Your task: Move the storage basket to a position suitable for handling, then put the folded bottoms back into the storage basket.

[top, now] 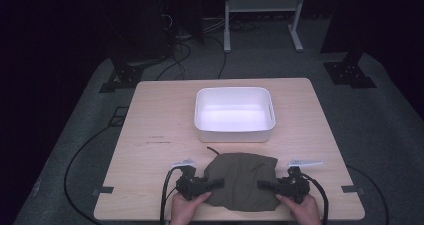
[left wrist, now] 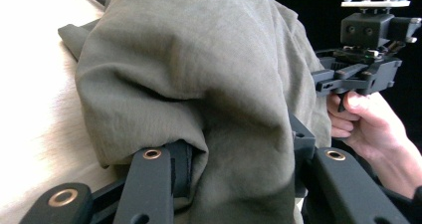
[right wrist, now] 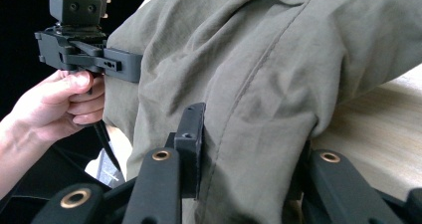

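The crumpled olive-green cloth garment [top: 243, 181] lies bunched at the near edge of the pale wooden tabletop [top: 150, 115], just in front of the white rectangular plastic bin [top: 234, 130], close to it but apart. Left gripper [top: 216, 183] bites into the cloth's left side, right gripper [top: 264, 184] into its right; both sets of fingers clamped on folds of fabric, w/ the cloth bulging between them.

Progress, as I read it: both grips look made, so the pick-up stage is about done. Left to do: lift the bundle, carry it fwd, drop it in the bin, which sits empty. Cloth doesn't look raised yet; most of it rests on the wood.

Views differ. High view gives the layout: bin, tabletop, a thin black cord [top: 214, 150] poking out at the garment's far edge, hands at bottom. Too small there to judge the bite. Left gripper view shows fabric [left wrist: 199, 84] draped over its own black fingers [left wrist: 181, 167], plus the other hand [left wrist: 366, 122] squeezing its tool. Right gripper view shows a stitched seam [right wrist: 259, 79] running down between its fingers [right wrist: 191, 134].
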Demonstrator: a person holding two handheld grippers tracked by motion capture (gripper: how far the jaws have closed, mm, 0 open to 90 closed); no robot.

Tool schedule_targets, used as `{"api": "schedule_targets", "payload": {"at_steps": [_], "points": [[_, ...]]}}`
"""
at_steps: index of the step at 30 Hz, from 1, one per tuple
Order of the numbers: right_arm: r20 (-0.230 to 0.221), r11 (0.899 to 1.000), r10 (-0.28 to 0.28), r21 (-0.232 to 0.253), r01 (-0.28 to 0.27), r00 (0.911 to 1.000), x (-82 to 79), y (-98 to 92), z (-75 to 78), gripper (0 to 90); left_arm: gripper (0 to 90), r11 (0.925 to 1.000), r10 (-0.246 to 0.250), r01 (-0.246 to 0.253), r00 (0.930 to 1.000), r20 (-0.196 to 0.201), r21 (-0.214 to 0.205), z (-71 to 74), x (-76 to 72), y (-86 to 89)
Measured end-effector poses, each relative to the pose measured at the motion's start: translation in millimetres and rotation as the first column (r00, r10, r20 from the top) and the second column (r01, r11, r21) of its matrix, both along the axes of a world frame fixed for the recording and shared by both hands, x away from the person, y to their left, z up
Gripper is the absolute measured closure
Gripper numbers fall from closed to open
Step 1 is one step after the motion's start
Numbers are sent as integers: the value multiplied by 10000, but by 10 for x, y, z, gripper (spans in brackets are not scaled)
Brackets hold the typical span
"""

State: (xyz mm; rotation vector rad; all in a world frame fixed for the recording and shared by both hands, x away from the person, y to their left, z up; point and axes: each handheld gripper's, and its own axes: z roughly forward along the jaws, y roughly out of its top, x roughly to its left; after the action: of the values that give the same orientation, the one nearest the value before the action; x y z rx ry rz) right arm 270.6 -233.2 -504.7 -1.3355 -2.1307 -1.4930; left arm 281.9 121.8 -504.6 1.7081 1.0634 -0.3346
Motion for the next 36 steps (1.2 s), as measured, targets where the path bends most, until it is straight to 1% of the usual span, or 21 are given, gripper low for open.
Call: {"api": "schedule_targets", "payload": {"at_steps": [3,5,9,13,14,19,23,29,31,32,36], "points": [[-28,10000,6,97,-5,10000,-3,-4,15,632,592,9999,-76,76,10000,36,-108,18,-5,5],[82,9999,25,144,-26,10000,-4,2,29,633,593,9998,-92,93,9999,53,-173,26,-10,21],[112,9993,2,368,-6,9999,-12,27,58,636,600,9992,-101,105,9999,102,-376,55,-17,60],[531,9996,58,264,-73,9986,-32,66,129,640,609,9984,-128,143,9995,294,-540,112,-21,101],[592,9993,60,362,-81,9982,-33,75,149,642,609,9983,-112,131,9994,333,-569,124,-25,109],[650,9976,70,684,-115,9979,-42,83,184,646,614,9980,-114,146,9985,532,-619,186,-59,127],[674,9967,62,798,-116,9977,-53,74,212,649,615,9977,-99,140,9981,615,-667,209,-71,121],[780,9965,111,816,-175,9969,-43,81,261,650,617,9977,-14,60,9977,674,-680,257,-80,122],[821,9961,105,863,-177,9966,-45,89,287,650,617,9979,-46,98,9968,804,-639,295,-80,128],[839,9959,112,882,-187,9964,-44,88,296,650,617,9978,-35,92,9963,859,-657,311,-82,127],[831,9951,61,979,-142,9965,-41,75,349,652,620,9973,-26,91,9962,876,-733,347,-83,127]]}}
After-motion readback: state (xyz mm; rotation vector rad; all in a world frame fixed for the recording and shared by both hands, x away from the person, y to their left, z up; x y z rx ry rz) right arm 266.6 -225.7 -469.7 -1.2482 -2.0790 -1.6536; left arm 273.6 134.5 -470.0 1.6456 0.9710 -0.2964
